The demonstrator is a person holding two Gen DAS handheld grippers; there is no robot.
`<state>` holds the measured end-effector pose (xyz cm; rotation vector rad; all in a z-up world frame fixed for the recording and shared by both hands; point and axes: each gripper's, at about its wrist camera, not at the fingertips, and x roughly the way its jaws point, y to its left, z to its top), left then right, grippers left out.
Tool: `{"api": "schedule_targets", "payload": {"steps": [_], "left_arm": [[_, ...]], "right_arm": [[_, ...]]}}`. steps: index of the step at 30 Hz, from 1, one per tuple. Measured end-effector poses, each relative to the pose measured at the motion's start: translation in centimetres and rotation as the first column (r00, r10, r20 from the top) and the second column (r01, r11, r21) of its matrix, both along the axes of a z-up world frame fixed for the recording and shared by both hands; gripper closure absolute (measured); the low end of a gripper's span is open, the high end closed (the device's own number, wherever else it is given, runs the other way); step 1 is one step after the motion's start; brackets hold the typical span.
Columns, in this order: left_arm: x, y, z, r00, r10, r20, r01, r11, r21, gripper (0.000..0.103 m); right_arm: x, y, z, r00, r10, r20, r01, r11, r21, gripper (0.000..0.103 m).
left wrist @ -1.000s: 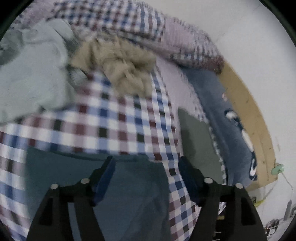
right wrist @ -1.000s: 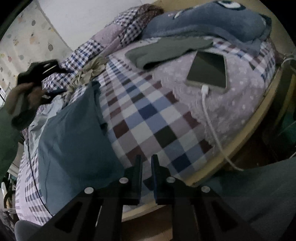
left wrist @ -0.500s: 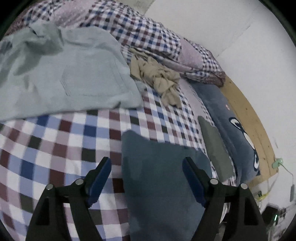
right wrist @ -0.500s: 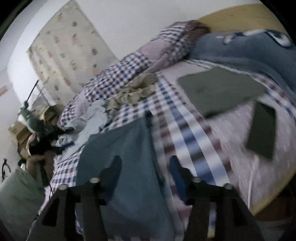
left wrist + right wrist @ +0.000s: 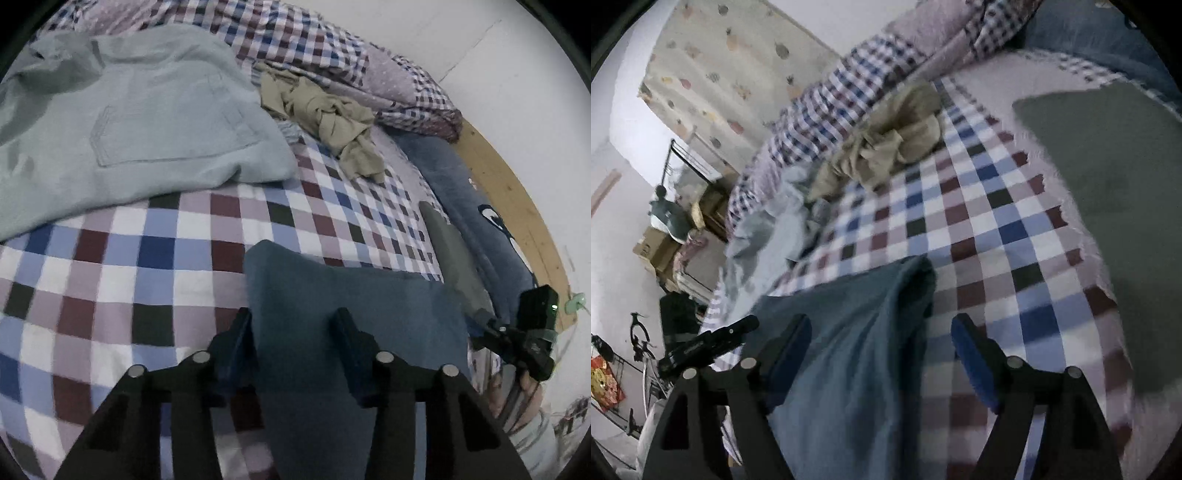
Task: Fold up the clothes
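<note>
The blue garment (image 5: pixel 343 314) lay folded on the checked bedspread (image 5: pixel 122 258), its left edge between the half-open, empty left gripper (image 5: pixel 291 332); the right gripper (image 5: pixel 879 343) gaped wide over its right edge — bare checks beyond.

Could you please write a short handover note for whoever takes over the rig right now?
Left gripper: jaws open, straddling the near edge of the dark blue garment, not clamped.
Right gripper: jaws open wide over the same garment's other edge.
The dark blue garment lies partly folded on the checked bedspread.
A grey-green folded piece sits to the right.
Still unfolded: light blue trousers and a crumpled beige garment.
Left: finish the blue one, then those two.
</note>
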<state>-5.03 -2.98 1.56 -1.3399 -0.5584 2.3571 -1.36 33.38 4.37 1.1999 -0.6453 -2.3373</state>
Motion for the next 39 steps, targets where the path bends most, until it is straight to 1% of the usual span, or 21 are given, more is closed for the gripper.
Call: {"api": "schedule_targets", "payload": {"steps": [1, 2, 3, 4, 5, 6, 7, 8, 10, 12, 15, 19, 21, 23, 26, 27, 30, 31, 34, 37, 39], "left_arm": [[-0.2, 0.0, -0.2, 1.0, 0.0, -0.003, 0.0, 1.0, 0.004, 0.062], [-0.4, 0.0, -0.4, 1.0, 0.003, -0.003, -0.003, 1.0, 0.004, 0.073], [-0.5, -0.1, -0.5, 1.0, 0.009, -0.006, -0.009, 1.0, 0.01, 0.079], [-0.5, -0.3, -0.5, 1.0, 0.018, -0.015, -0.018, 1.0, 0.025, 0.082], [-0.5, -0.5, -0.7, 1.0, 0.024, -0.02, -0.023, 0.999, 0.039, 0.086], [-0.5, -0.6, -0.8, 0.999, 0.029, -0.025, -0.028, 0.998, 0.052, 0.088], [-0.5, -0.8, -0.9, 0.999, 0.039, -0.029, -0.037, 0.997, 0.066, 0.088], [-0.4, -1.1, -1.0, 0.998, 0.048, -0.033, -0.046, 0.996, 0.079, 0.089], [-0.3, -1.6, -1.2, 0.997, 0.072, -0.036, -0.068, 0.993, 0.101, 0.09], [-0.1, -2.1, -1.1, 0.994, 0.101, -0.046, -0.095, 0.988, 0.121, 0.091], [0.0, -2.3, -1.1, 0.99, 0.122, -0.066, -0.115, 0.988, 0.107, 0.091], [-0.2, -2.4, -1.6, 0.992, 0.108, -0.062, -0.102, 0.99, 0.097, 0.091], [-0.2, -2.6, -1.7, 0.992, 0.107, -0.062, -0.101, 0.99, 0.094, 0.084], [-0.2, -2.8, -1.5, 0.992, 0.113, -0.065, -0.106, 0.99, 0.092, 0.082], [0.0, -3.3, -0.7, 0.986, 0.143, -0.082, -0.137, 0.988, 0.07, 0.069], [0.1, -3.4, -0.4, 0.983, 0.154, -0.095, -0.149, 0.987, 0.061, 0.065], [0.5, -3.4, 0.6, 0.979, 0.16, -0.128, -0.152, 0.986, 0.073, 0.065], [0.6, -3.2, 1.2, 0.978, 0.149, -0.149, -0.14, 0.988, 0.069, 0.065], [1.5, -1.0, 3.2, 0.971, 0.057, -0.23, -0.046, 0.998, 0.053, 0.065], [1.9, 2.3, 3.7, 0.967, -0.074, -0.245, 0.065, 0.997, -0.041, 0.065], [1.8, 4.0, 2.9, 0.964, -0.133, -0.23, 0.107, 0.987, -0.121, 0.07]], "right_arm": [[-0.8, -0.3, -0.6, 1.0, 0.019, 0.01, -0.019, 1.0, 0.011, 0.021], [-1.4, -0.5, -1.1, 0.999, 0.028, 0.019, -0.029, 0.999, 0.02, 0.021], [-2.1, -0.7, -1.6, 0.999, 0.037, 0.028, -0.038, 0.999, 0.029, 0.021], [-2.6, -0.8, -2.0, 0.999, 0.041, 0.034, -0.042, 0.999, 0.027, 0.022], [-3.0, -1.0, -2.4, 0.998, 0.047, 0.039, -0.048, 0.998, 0.028, 0.028], [-3.4, -1.2, -2.6, 0.998, 0.053, 0.044, -0.055, 0.998, 0.042, 0.036], [-3.7, -1.5, -2.9, 0.997, 0.058, 0.049, -0.061, 0.997, 0.056, 0.06], [-4.1, -1.7, -3.1, 0.996, 0.064, 0.054, -0.068, 0.995, 0.071, 0.081], [-4.6, -2.4, -3.4, 0.996, 0.078, 0.047, -0.083, 0.99, 0.11, 0.094], [-4.7, -3.2, -2.7, 0.996, 0.089, 0.011, -0.09, 0.985, 0.149, 0.095], [-4.4, -4.5, -0.5, 0.991, 0.103, -0.087, -0.085, 0.977, 0.197, 0.096], [-5.4, -5.3, -1.3, 0.993, 0.086, -0.081, -0.061, 0.959, 0.276, 0.096], [-6.0, -4.7, -2.3, 0.998, 0.045, -0.05, -0.028, 0.954, 0.3, 0.096], [-6.6, -4.1, -3.4, 1.0, 0.003, -0.021, 0.004, 0.946, 0.324, 0.083], [-6.3, -3.1, -1.9, 0.995, -0.071, -0.075, 0.093, 0.932, 0.352, 0.081], [-6.1, -2.8, -1.3, 0.993, -0.077, -0.087, 0.101, 0.939, 0.329, 0.081], [-5.5, -3.9, 0.4, 0.991, -0.031, -0.128, 0.068, 0.953, 0.296, 0.071], [-5.3, -4.3, 0.9, 0.99, -0.016, -0.141, 0.056, 0.956, 0.286, 0.069], [-4.9, -7.0, 0.4, 0.991, 0.064, -0.119, -0.024, 0.951, 0.309, 0.069], [-4.5, -9.6, -0.1, 0.985, 0.143, -0.096, -0.104, 0.938, 0.331, 0.071], [-4.3, -11.4, -0.5, 0.978, 0.195, -0.079, -0.157, 0.926, 0.344, 0.072]]}}
